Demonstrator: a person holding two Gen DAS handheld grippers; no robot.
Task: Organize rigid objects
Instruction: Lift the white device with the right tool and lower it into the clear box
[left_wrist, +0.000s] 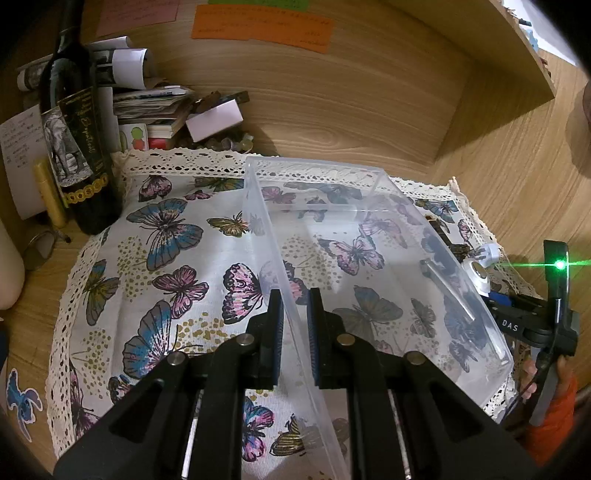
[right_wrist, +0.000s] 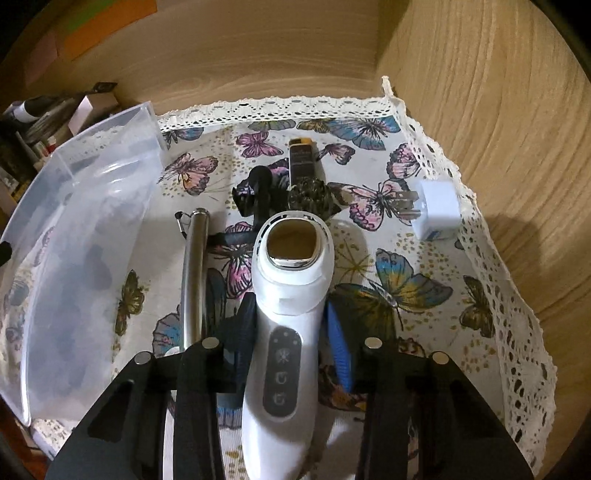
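Observation:
My left gripper (left_wrist: 294, 306) is shut on the near wall of a clear plastic box (left_wrist: 369, 258), which rests on the butterfly cloth (left_wrist: 166, 266). My right gripper (right_wrist: 288, 332) is shut on a white handheld device (right_wrist: 291, 295) with a metal head and three buttons, held just above the cloth. The box (right_wrist: 85, 229) lies to the left in the right wrist view. A silver metal tube (right_wrist: 195, 273), a black clip (right_wrist: 258, 195), a dark rectangular case (right_wrist: 303, 158) and a white plug adapter (right_wrist: 436, 210) lie on the cloth ahead.
A dark wine bottle (left_wrist: 74, 147), a gold tube (left_wrist: 50, 195) and stacked papers and boxes (left_wrist: 155, 107) stand at the back left. Wooden walls (left_wrist: 332, 92) close the back and right. The cloth's lace edge (right_wrist: 491, 258) curls up at right.

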